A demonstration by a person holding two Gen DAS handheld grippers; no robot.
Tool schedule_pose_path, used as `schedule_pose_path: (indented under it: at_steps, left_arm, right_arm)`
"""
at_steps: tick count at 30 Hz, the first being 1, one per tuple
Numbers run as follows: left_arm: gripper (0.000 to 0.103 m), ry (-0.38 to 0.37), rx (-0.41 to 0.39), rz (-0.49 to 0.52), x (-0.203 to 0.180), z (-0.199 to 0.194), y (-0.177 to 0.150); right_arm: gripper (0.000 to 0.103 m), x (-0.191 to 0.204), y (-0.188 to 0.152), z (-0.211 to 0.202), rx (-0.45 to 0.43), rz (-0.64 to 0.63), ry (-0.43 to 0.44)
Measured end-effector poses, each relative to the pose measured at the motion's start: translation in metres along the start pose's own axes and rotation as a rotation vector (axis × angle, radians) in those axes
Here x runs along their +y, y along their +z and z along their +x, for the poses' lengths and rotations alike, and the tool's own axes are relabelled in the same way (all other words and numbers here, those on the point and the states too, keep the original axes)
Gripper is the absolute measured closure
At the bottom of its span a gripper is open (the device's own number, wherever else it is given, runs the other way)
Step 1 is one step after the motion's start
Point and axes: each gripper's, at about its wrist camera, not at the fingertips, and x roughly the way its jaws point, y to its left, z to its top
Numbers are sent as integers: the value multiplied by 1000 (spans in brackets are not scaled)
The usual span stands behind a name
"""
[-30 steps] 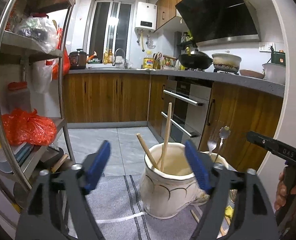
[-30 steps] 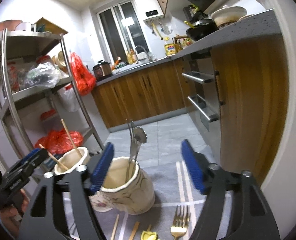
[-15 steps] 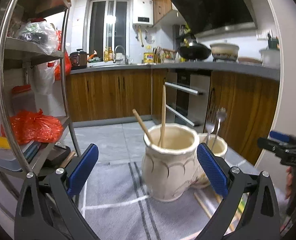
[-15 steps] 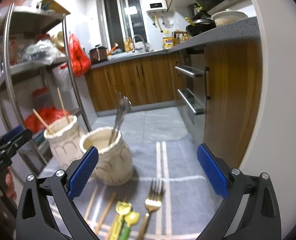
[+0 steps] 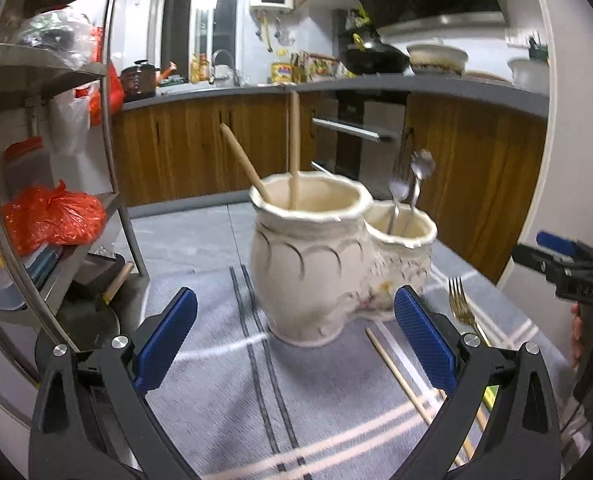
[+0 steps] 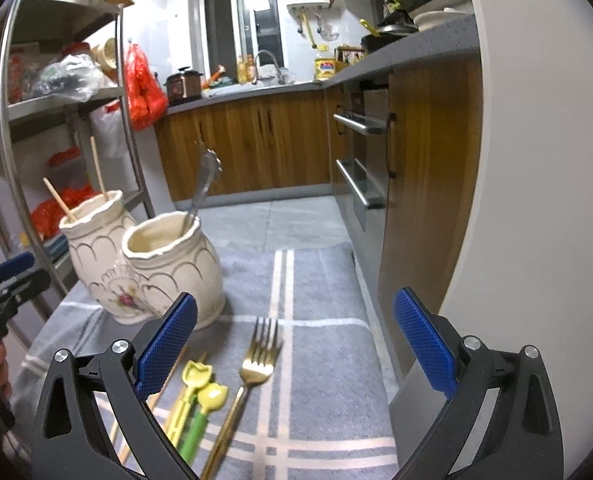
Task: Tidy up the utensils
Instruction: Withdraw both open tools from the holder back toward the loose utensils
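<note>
Both tools hang released and empty over the grey striped cloth (image 6: pixel 320 280) on the bench. Right tool (image 6: pixel 294 344) has its blue pads spread wide, with the gold fork (image 6: pixel 256 364) lying between and just ahead of them, tines pointing toward the twin cream ceramic holder (image 6: pixel 168 256). Left of the fork lie two yellow-headed green utensils (image 6: pixel 200 400) and a loose wooden chopstick (image 6: pixel 168 376), all nearer this tool than the holder is.

Left tool (image 5: pixel 294 336) is likewise spread, its pads flanking the base of the holder's larger pot (image 5: pixel 304 256), which carries two chopsticks (image 5: pixel 294 148). The smaller pot (image 5: pixel 404 248), joined to it on the right, holds metal spoons (image 5: pixel 412 184).

Judging by the layout, the fork is the likely next pick and belongs with the spoons. Risks: the flat, thin fork may slip or pivot if pinched near the tines; the cloth may bunch under the pads; a tilted fork could knock the standing spoons or nudge the holder; the neighbouring green utensils may get caught in the same grip.
</note>
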Motion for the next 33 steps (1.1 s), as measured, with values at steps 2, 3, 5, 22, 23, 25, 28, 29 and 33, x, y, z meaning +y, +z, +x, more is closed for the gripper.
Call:
schedule_pose_path:
  at_steps: [2,3,5,22,23,25,28,29,33]
  left_arm:
    - [6,-9,21,16,-6,3,-6]
    - [6,-13,32,22,-9,4,-9]
    - [6,-22,53,25,-13,8,-14]
    - [6,-87,185,25,-33,26,-29]
    - [6,-88,196,25,-35,28,-30]
    - [6,-85,227,36,-40,32,-32]
    - [6,-67,267,68,-50,37,-36]
    - [6,-65,282,73,-52,39,-37]
    - [6,-68,319,61,-55,43,-41]
  right_arm:
    - [5,-3,-4,3,22,-4,-2]
    - [5,-4,-6,4,31,-7,-3]
    - [5,-6,-10,8,54,-13,-4]
    - [7,1,-17,59,279,11,54]
    - [7,4,-14,59,267,-7,46]
    - [7,9,-9,58,260,-34,42]
    - [8,14,-6,58,259,-48,60]
    - [9,15,-6,60,263,-54,63]
    - [18,14,-8,71,298,-50,66]
